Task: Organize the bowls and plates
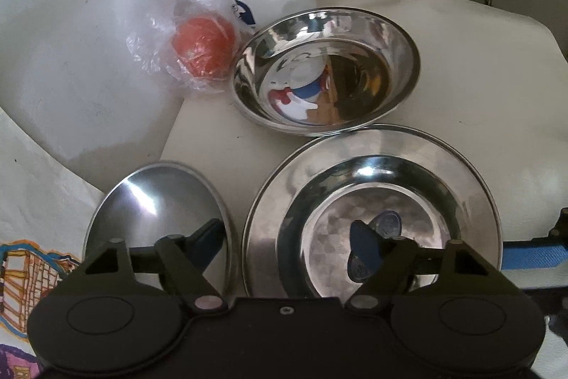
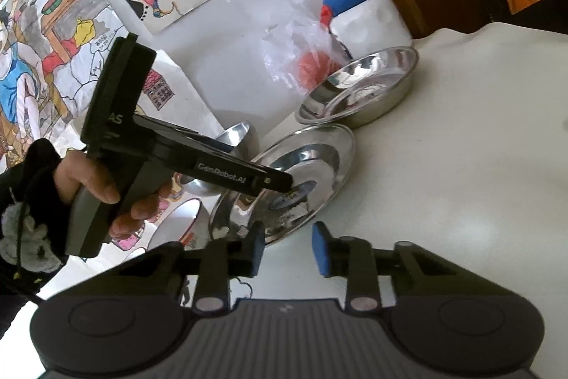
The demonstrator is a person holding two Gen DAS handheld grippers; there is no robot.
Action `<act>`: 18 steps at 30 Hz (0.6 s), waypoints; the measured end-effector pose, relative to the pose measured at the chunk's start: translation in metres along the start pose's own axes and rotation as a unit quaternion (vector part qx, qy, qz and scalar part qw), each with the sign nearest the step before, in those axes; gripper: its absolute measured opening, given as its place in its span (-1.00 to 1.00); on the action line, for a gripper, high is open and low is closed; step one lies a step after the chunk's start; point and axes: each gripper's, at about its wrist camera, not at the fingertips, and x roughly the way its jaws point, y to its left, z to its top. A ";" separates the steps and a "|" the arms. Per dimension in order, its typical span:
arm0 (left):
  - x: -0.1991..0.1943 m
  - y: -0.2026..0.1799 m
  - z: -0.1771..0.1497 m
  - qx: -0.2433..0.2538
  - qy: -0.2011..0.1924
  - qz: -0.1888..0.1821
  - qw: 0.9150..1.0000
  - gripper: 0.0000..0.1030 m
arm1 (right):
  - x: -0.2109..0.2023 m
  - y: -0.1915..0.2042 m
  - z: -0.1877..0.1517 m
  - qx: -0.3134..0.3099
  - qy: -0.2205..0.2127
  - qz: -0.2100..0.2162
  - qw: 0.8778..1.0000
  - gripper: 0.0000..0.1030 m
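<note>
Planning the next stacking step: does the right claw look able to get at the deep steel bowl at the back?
Probably yes. The right claw is open and empty, and the bare table leads straight to the bowl; the left claw hovers off to the side over the plate.

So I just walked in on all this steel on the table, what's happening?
A person is sorting steel dishes with a handheld claw in each hand. The left claw is open above the wide plate, its tips low over the centre, gripping nothing. The right claw is open near the plate's edge, empty. A deeper bowl sits behind the plate and a small bowl beside it.
</note>
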 end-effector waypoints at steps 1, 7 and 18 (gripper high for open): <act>-0.001 -0.002 0.000 0.002 0.001 0.002 1.000 0.41 | -0.002 -0.001 -0.001 0.001 -0.001 -0.003 1.000 -0.43; -0.007 -0.015 0.003 0.017 0.003 0.006 1.000 0.23 | -0.009 -0.007 -0.001 0.015 -0.002 -0.015 1.000 -0.44; -0.031 -0.014 -0.002 0.011 -0.027 0.016 0.999 0.39 | -0.006 -0.009 -0.001 0.021 0.002 -0.014 1.000 -0.47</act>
